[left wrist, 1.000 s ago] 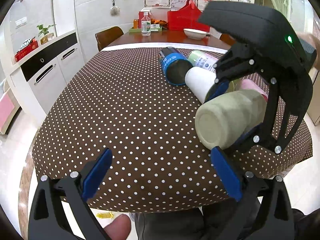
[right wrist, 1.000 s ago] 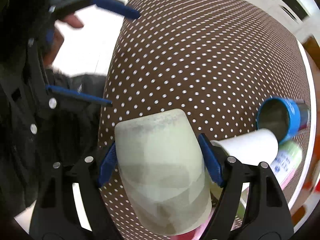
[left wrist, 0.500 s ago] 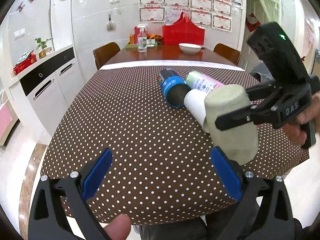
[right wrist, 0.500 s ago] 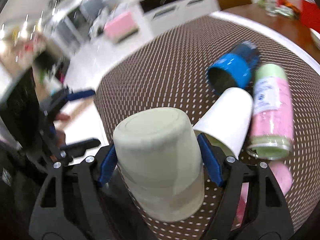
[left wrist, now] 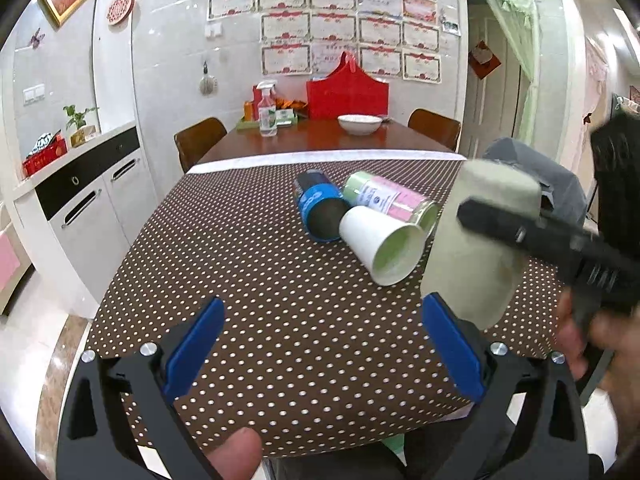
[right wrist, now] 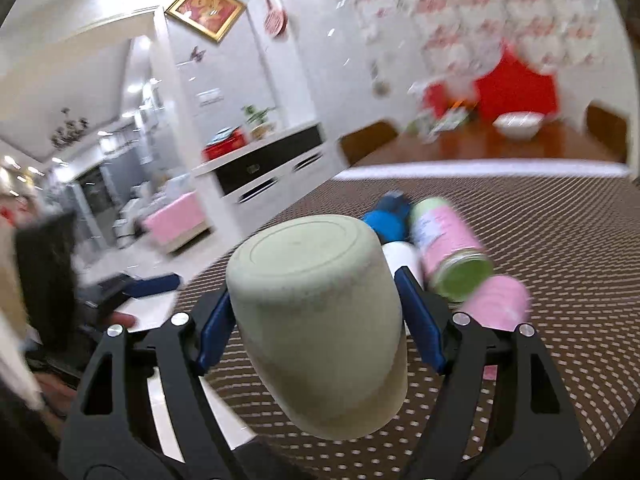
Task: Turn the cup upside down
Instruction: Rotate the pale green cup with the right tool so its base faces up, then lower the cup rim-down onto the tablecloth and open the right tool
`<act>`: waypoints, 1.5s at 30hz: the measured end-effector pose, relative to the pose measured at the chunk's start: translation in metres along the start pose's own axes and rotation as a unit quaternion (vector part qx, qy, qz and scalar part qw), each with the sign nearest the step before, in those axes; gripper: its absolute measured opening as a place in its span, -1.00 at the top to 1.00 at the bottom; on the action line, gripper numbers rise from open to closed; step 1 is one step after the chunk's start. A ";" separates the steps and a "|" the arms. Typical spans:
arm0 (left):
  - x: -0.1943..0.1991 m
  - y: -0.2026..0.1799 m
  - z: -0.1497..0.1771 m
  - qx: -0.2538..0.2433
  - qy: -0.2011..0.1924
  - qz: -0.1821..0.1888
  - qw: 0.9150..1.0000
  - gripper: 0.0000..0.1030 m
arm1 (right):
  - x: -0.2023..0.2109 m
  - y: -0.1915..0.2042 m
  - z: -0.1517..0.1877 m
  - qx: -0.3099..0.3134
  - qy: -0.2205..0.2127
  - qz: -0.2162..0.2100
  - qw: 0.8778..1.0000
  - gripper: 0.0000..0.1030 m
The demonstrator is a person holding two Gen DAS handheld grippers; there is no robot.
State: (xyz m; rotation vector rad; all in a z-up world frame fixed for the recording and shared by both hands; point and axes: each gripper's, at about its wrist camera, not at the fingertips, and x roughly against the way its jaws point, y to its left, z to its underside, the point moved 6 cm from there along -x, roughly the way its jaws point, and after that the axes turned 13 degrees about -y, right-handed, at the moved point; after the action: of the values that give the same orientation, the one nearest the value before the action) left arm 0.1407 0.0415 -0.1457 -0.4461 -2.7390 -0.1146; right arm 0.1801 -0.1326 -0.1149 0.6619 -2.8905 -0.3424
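Observation:
My right gripper [right wrist: 320, 324] is shut on a pale green cup [right wrist: 320, 320], its blue pads on both sides. The cup is held above the table with its flat base up and tilted away and its mouth down. In the left wrist view the same cup [left wrist: 476, 248] hangs at the right above the dotted tablecloth [left wrist: 260, 280], crossed by the right gripper's black finger. My left gripper [left wrist: 320, 356] is open and empty, low over the table's front edge, left of the cup.
Lying on their sides mid-table are a blue can [left wrist: 320, 208], a white paper cup [left wrist: 380, 244] and a pink-and-green can [left wrist: 388, 200]. Another pink can [right wrist: 496, 300] lies near them. A wooden table with a white bowl [left wrist: 359, 123] stands behind. White cabinets [left wrist: 88, 208] are at the left.
The right gripper has turned the cup from lying sideways to base up, mouth down, and swung it right and nearer. The left gripper has stayed open; its view has tilted upward.

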 end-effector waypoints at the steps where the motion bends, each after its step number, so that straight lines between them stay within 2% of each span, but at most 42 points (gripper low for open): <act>1: 0.000 -0.003 0.000 -0.003 -0.002 -0.002 1.000 -0.88 | 0.000 -0.001 0.005 0.005 -0.011 0.011 1.000 -0.43; 5: 0.003 -0.012 0.002 -0.008 -0.008 -0.003 1.000 -0.89 | 0.008 -0.006 0.014 0.018 -0.052 0.046 0.997 -0.43; 12: 0.003 -0.017 0.006 -0.004 -0.006 -0.005 1.000 -0.89 | 0.010 -0.003 0.031 0.033 -0.071 0.052 0.996 -0.43; 22: 0.005 -0.010 0.019 0.003 0.004 -0.013 1.000 -0.88 | -0.001 -0.006 0.059 0.013 -0.041 0.069 0.997 -0.44; 25: 0.006 -0.009 0.020 0.003 0.004 -0.015 1.000 -0.89 | -0.001 -0.006 0.066 0.013 -0.035 0.072 0.997 -0.52; 26: 0.006 -0.009 0.020 0.003 0.004 -0.016 1.000 -0.89 | 0.000 -0.005 0.065 0.014 -0.034 0.071 0.997 -0.75; 27: 0.006 -0.009 0.020 0.001 0.004 -0.017 1.000 -0.89 | 0.004 -0.003 0.064 0.016 -0.042 0.072 0.996 -0.89; 30: 0.007 -0.009 0.019 -0.002 0.003 -0.022 1.000 -0.89 | 0.008 0.002 0.059 0.028 -0.048 0.077 0.995 -0.89; 36: 0.013 -0.009 0.015 -0.002 -0.004 -0.021 1.000 -0.89 | 0.009 -0.002 0.054 0.011 -0.037 0.083 0.996 -0.89; 45: 0.029 -0.017 -0.002 -0.009 -0.031 -0.030 0.999 -0.89 | 0.042 -0.016 0.010 -0.041 -0.068 0.106 0.991 -0.89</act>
State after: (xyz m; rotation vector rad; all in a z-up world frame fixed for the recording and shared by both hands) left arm 0.1098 0.0336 -0.1340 -0.3798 -2.8159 -0.1441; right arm 0.1470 -0.1637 -0.1246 0.3264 -3.0178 -0.4925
